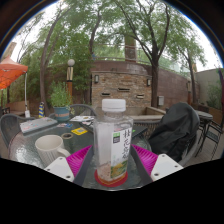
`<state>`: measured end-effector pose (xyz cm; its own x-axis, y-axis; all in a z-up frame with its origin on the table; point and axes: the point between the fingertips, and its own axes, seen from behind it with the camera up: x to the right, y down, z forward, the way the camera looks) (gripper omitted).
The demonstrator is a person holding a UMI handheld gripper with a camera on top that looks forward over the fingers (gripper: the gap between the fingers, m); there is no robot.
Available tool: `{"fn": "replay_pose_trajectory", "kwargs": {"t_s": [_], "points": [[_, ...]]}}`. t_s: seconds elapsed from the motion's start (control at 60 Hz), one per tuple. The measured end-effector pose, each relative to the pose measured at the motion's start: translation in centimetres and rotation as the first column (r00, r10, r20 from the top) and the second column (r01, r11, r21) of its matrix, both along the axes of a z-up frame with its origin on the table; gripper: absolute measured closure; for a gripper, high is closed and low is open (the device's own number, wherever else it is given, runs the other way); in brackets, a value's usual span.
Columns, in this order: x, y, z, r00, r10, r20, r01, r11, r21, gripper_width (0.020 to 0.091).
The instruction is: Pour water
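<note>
A clear plastic water bottle (pixel 113 140) with a white cap and a green-and-white label stands upright on a red coaster (pixel 112 181) on the round glass table (pixel 30 158). My gripper (pixel 112 162) is open. Its pink pads (pixel 80 157) flank the lower half of the bottle, with a gap showing on each side. The bottle stands between the fingers, resting on its own base. A white mug (pixel 50 149) stands on the table to the left of the bottle, just beyond the left finger.
A black bag (pixel 177 130) lies on a chair beyond the right finger. A grey flat object (pixel 38 125), a yellow item (pixel 78 131) and a potted plant (pixel 62 98) sit farther back on the table. Metal chairs, a stone wall and trees stand behind.
</note>
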<state>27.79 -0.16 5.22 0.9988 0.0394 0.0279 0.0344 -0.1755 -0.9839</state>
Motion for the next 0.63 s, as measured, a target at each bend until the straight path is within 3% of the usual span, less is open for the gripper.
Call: {"fn": "replay_pose_trajectory", "kwargs": {"t_s": [0.117,0.317,0.633], "points": [[-0.4,-1.9,1.0,0.998,-0.022,0.066,0.021,1.000,0.007,0.0272],[-1.9,-7.4,3.5,0.999,-0.031,0.017,0.031,0.999,0.028,0.0266],[-5.0,-21.6,8.5,0.997,-0.075,-0.019,0.076,0.996,0.048,0.0267]]}}
